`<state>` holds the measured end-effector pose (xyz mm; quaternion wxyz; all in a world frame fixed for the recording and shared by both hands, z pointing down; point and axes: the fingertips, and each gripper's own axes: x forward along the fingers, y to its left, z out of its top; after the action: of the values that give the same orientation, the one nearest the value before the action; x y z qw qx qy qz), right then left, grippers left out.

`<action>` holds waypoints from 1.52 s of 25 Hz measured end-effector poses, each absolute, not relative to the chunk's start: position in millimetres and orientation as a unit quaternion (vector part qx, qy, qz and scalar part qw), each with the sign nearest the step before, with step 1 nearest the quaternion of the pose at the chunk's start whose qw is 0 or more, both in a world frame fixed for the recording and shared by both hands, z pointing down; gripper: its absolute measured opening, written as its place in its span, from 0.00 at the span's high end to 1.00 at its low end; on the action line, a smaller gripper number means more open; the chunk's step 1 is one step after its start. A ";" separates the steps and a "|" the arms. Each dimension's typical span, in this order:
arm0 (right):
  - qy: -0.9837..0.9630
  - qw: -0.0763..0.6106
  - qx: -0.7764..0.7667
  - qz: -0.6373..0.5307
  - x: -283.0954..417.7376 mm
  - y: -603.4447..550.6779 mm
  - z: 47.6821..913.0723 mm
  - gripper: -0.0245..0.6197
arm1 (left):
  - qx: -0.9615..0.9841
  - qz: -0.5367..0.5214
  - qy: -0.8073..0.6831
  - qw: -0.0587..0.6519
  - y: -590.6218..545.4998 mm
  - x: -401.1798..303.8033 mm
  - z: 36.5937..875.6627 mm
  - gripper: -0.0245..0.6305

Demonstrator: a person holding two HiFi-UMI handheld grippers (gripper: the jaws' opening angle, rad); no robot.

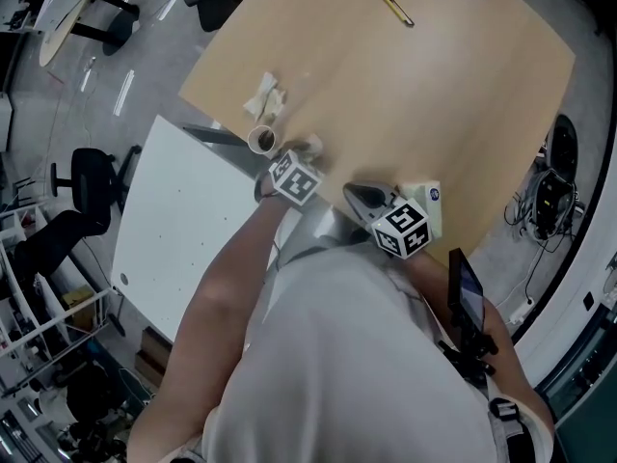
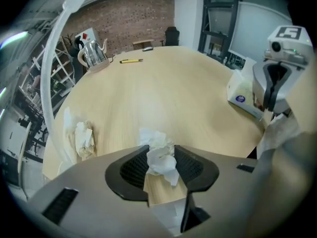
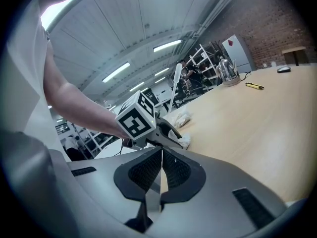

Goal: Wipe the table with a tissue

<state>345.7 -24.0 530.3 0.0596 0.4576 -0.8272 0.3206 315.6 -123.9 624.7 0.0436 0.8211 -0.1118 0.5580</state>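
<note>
The left gripper [image 2: 161, 145] is pointing steeply down at the table [image 2: 173, 93], near its front edge, and its tongs are standing apart around a crumpled tissue [image 2: 161, 161]. The wad is brushing both pads but is not looking squeezed to me. The right gripper [image 3: 161, 152] is hanging back over the near edge with its tongs pressed together on nothing. What is worrying me is that loose hold: if the wiping stroke starts before the pads bite, the tissue is likely going to slide out and stay behind, leaving bare tips scraping the wood. A sweep to the left could also be pushing the used tissue heap [image 2: 84, 139] off the edge. Counting round: two grippers, one tissue in play, one heap whose pieces I cannot separate, one tissue box [image 2: 242, 98], one kettle [image 2: 94, 53], one yellow pen [image 2: 131, 61].
</note>
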 end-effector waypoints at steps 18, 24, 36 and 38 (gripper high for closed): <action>-0.862 0.112 0.386 0.308 307.3 -20.4 534.0 0.93 | 0.884 0.337 -0.234 0.223 -46.0 238.3 545.0 0.72; -0.881 0.132 0.348 0.292 263.7 -14.5 530.1 0.93 | 0.882 0.285 -0.283 0.245 -11.3 186.8 532.2 0.72; -0.899 0.164 0.301 0.272 182.1 15.6 521.3 0.93 | 0.861 0.212 -0.376 0.270 51.7 83.9 522.4 0.72; -0.899 0.169 0.299 0.271 169.0 24.5 520.9 0.93 | 0.853 0.208 -0.389 0.280 64.2 63.5 525.4 0.72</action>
<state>169.0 24.5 520.9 0.1694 0.2988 -0.8991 0.2715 63.5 64.2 525.4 0.2801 0.8526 -0.3890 0.2081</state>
